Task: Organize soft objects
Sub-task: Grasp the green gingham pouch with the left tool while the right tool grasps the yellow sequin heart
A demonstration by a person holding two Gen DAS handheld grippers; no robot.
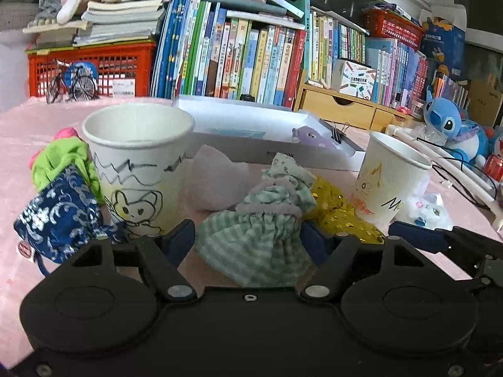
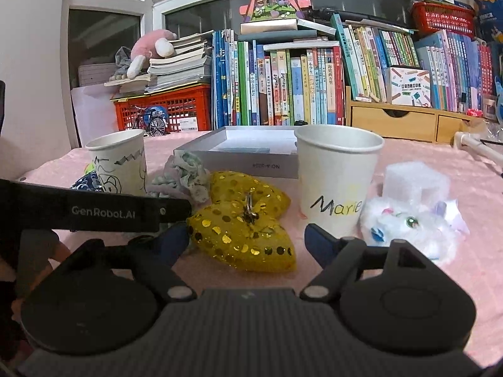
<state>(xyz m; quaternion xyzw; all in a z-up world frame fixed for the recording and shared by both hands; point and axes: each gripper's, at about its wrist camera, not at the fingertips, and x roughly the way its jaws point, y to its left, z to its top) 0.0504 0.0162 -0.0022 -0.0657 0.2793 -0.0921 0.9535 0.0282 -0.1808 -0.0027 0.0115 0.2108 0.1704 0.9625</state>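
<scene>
Pink cloth (image 1: 19, 132) covers our table, with a wall of books (image 2: 283, 84) and a red crate (image 2: 176, 106) stacked along the back.

Our left gripper (image 1: 246, 242) has its blue pads on either side of the green striped fabric bundle (image 1: 261, 226), and they look to be pressing into the cloth, so we'd call that a grip. Just left of it stands the doodled paper cup (image 1: 138, 169), with a navy patterned pouch (image 1: 59, 220) and a lime green soft thing (image 1: 66, 163) crowded against the cup's far side. A pale pink fuzzy piece (image 1: 213, 182) sits behind the bundle.

Our right gripper (image 2: 246, 242) sits open around the yellow sequin pouch (image 2: 245, 235): the left pad is right at the pouch's edge, while the right pad is clear of it. The "Marie" cup (image 2: 336, 176) is upright just behind that right pad, and a white fluffy cat toy (image 2: 411, 226) lies beside it with a foam block (image 2: 415, 182) behind. A grey box lid (image 2: 245, 154) lies further back, in front of the books.
</scene>
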